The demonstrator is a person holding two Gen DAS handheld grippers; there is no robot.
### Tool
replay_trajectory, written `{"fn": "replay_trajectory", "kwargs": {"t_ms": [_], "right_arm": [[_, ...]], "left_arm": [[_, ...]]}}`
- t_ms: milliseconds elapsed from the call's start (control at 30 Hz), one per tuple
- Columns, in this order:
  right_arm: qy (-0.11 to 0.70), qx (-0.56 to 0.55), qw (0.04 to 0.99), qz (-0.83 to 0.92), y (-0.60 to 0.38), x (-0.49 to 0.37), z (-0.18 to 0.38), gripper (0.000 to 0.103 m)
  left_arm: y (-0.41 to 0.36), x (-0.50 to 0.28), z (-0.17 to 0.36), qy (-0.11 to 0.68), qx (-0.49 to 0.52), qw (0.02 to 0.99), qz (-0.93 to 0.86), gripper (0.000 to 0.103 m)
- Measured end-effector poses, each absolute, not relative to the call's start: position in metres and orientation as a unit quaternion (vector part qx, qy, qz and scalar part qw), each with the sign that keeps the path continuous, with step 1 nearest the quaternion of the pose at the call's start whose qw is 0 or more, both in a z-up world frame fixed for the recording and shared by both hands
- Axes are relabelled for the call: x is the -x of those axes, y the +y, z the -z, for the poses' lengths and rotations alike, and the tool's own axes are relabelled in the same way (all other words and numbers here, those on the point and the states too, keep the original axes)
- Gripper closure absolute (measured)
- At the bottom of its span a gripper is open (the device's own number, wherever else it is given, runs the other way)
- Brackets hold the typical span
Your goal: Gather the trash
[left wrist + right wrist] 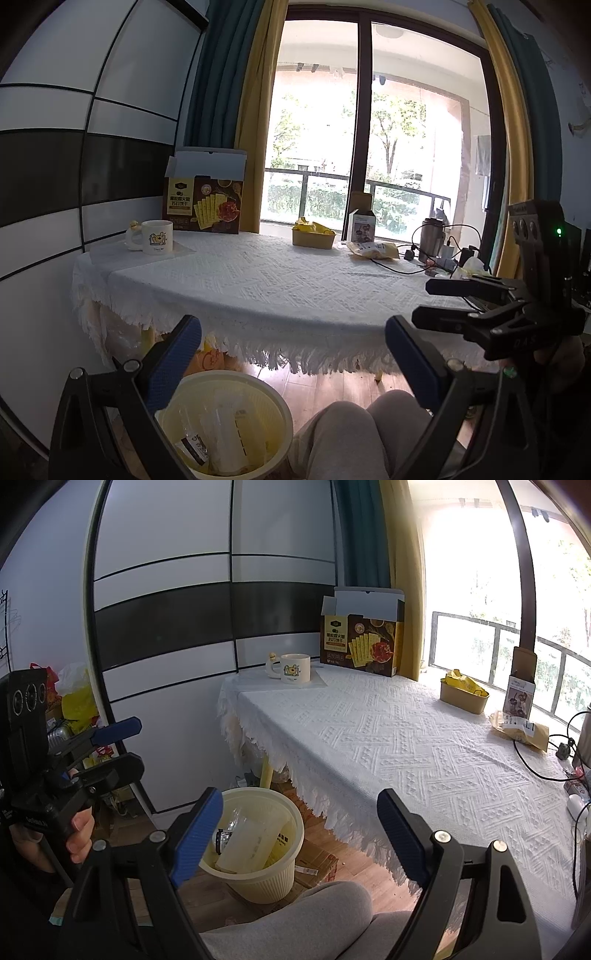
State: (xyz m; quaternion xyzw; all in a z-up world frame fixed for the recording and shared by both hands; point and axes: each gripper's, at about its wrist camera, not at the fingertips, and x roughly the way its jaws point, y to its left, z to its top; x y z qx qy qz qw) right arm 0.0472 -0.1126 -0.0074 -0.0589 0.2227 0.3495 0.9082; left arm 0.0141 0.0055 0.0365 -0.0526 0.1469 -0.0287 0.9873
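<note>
A cream ribbed trash bin [284,410] [297,821] stands on the wooden floor below the table's near-left corner. It holds clear plastic wrappers and a packet. My left gripper [291,347] [138,744] hovers above the bin, open and empty. My right gripper [300,797] [424,301] is beside it at the table's front edge, open with nothing between its blue pads. On the table, a kraft paper bowl [314,240] [461,701] holds crumpled yellow wrappers. A flat kraft pouch [373,251] [521,731] lies to its right.
The white tablecloth [258,280] [388,738] also bears a cracker box [203,206], a mug [157,236], a small white box [362,225], a steel flask [432,236] and black cables [399,267]. Grey-trousered knees [351,435] sit below. Bags [74,701] are piled by the wardrobe.
</note>
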Motion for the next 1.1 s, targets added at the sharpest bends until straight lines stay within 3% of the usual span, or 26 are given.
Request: {"fn": "replay_trajectory", "kwargs": {"t_ms": [1100], "right_arm": [[0.221, 0.058, 0.909, -0.350, -0.1173, -0.0471, 0.0054, 0.019]], "left_arm": [[0.0002, -0.0165, -0.0413, 0.146, 0.050, 0.988, 0.030, 0.003]]}}
